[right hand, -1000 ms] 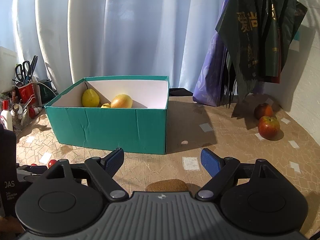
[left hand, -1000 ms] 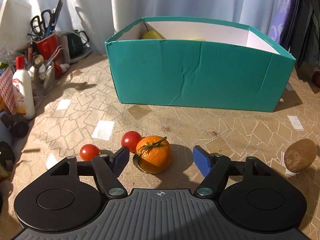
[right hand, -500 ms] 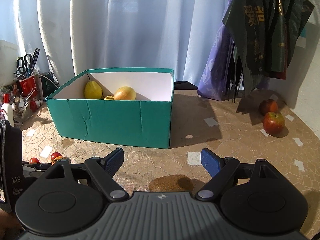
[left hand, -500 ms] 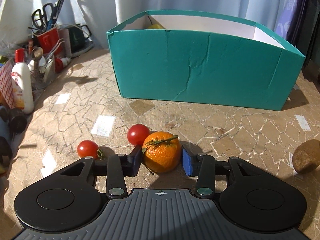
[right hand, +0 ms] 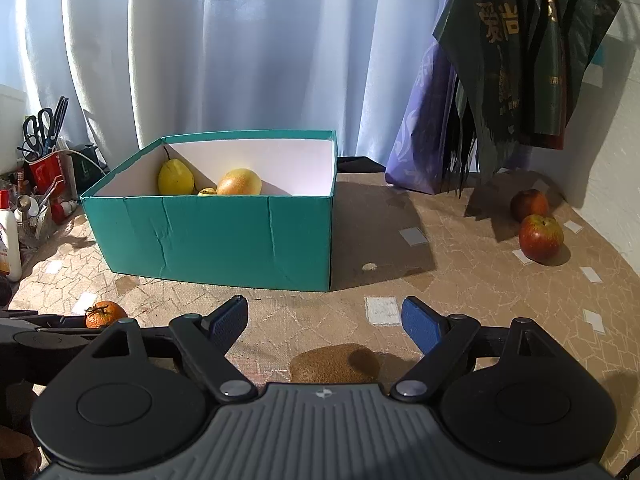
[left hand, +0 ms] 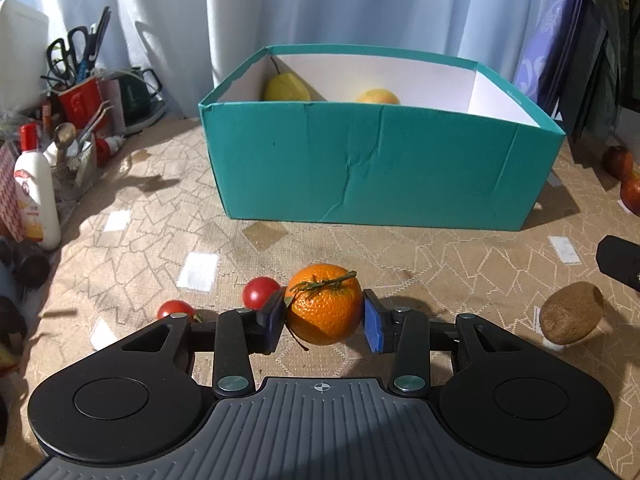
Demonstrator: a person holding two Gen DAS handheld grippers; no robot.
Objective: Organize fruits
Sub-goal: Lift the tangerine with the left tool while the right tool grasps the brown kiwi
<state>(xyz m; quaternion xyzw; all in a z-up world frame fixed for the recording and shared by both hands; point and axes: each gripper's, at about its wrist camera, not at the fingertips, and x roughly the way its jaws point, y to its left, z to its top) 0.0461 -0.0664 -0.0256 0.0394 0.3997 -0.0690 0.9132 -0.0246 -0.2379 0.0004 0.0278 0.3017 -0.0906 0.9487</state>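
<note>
On the near part of the tabletop, covered in a tan patterned cloth, the left gripper is clamped on a mandarin, its blue pads pressing both sides of the fruit (a green stem and leaf sit on top). Two cherry tomatoes lie just left of the mandarin, the nearer one touching the gripper's left finger. Farther back stands a teal box with a white inside, holding a yellow pear in its far left corner and a round yellow fruit beside it. The right gripper hangs with its jaws wide apart and nothing between the pads; a brown kiwi lies just below and behind them, untouched. Two red apples sit well apart at the far right, near hanging dark bags.
</note>
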